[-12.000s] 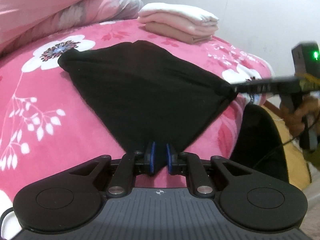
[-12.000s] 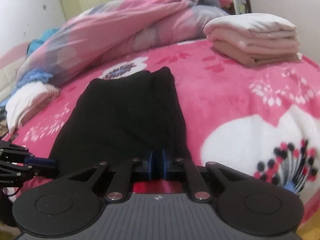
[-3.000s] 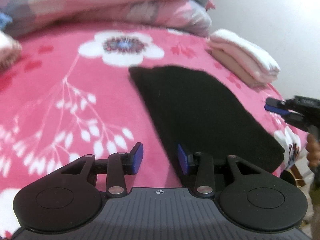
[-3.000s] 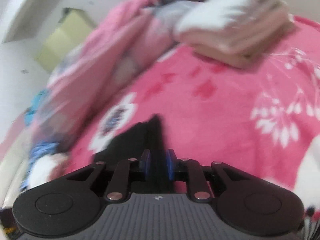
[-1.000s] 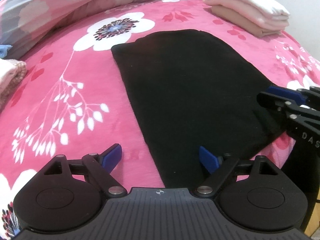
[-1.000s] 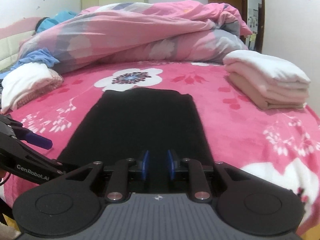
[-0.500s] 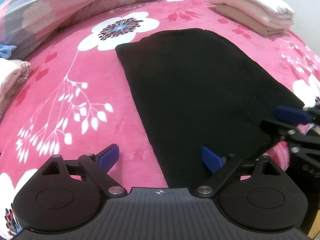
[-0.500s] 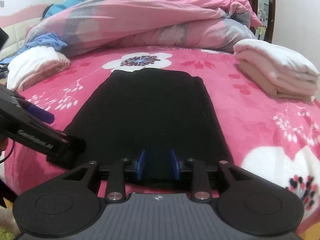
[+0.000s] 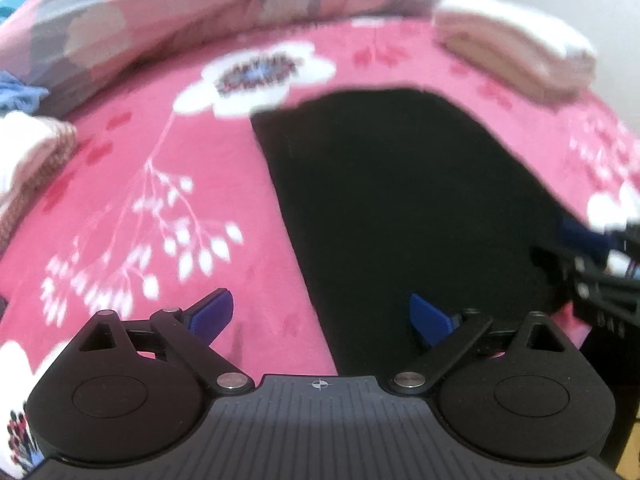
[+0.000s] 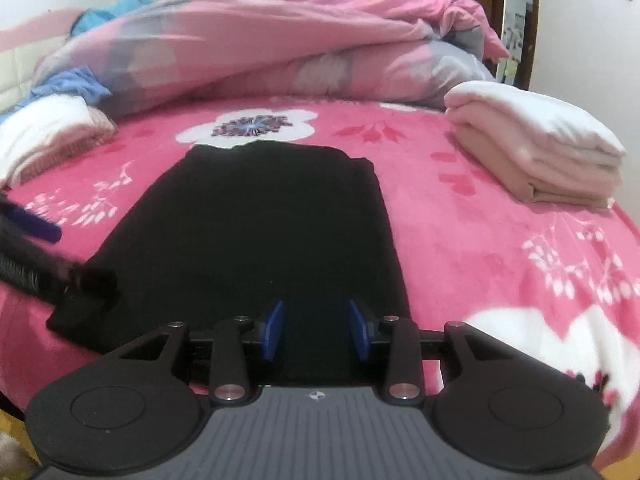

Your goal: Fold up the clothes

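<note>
A black garment [image 9: 400, 200] lies folded flat in a long rectangle on the pink flowered bedspread [image 9: 132, 184]. My left gripper [image 9: 320, 314] is wide open at its near left corner, and the garment's left edge runs between the blue pads. The right wrist view shows the garment [image 10: 264, 220] stretching away from my right gripper [image 10: 317, 328], which is open with its pads just above the near hem, gripping nothing. The left gripper's fingers [image 10: 44, 256] show at the garment's left corner. The right gripper [image 9: 592, 268] shows at the right edge of the left wrist view.
A stack of folded pale clothes [image 10: 540, 152] sits at the far right of the bed, also in the left wrist view [image 9: 512, 60]. A rumpled pink and grey duvet [image 10: 280, 40] fills the back. A white knitted heap [image 10: 48, 136] and blue cloth [image 10: 76, 80] lie at the left.
The right gripper's pads have spread apart and let go of the hem. The left gripper stays wide open and has shifted slightly, so its view is blurred. The garment lies as before.
</note>
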Tool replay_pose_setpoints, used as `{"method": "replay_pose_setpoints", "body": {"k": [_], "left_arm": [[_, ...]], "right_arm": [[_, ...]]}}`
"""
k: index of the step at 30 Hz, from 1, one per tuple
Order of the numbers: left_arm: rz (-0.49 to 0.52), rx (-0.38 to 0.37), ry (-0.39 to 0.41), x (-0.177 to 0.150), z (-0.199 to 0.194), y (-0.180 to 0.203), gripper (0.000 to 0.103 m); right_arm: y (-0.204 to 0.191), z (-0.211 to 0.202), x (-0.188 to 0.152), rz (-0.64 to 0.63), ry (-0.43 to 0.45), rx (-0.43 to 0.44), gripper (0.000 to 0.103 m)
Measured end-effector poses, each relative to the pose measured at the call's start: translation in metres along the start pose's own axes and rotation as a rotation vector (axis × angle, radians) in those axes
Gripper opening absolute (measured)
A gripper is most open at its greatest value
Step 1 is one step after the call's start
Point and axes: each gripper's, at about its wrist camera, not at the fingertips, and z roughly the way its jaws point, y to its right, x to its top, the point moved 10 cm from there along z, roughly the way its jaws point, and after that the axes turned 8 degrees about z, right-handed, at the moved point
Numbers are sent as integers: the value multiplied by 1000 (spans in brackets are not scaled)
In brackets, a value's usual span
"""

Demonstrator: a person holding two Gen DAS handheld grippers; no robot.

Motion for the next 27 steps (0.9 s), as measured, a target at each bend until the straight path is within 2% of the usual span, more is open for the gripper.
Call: {"method": "replay_pose_setpoints", "body": {"k": [2,5,9,10,13,17,22,24,27], "left_arm": [[9,10,52,11,-5,-4,96],[31,17,79,26,-1,-3,96],[84,5,67,38,17,10,96],[98,2,60,40,23,14,96],[114,-5,41,41,38,21,95],[97,-29,1,32,50,22,94],[70,-53,-10,31,52,20,95],[62,-60,-14,30,52,20,95],[52,-72,-20,29,53,19,95]], "right_arm": [[4,-10,2,16,-16,-2,38],[7,-18,16,21,20,-8,38],[5,-5,38,49,76,16,37],[4,1,40,43,83,16,32],[9,21,32,31,56,-5,28],[23,19,23,41,34,-22,24],[29,10,52,113,93,13,23],[23,21,64,122,107,41,23],[21,45,63,130,66,61,22]]}}
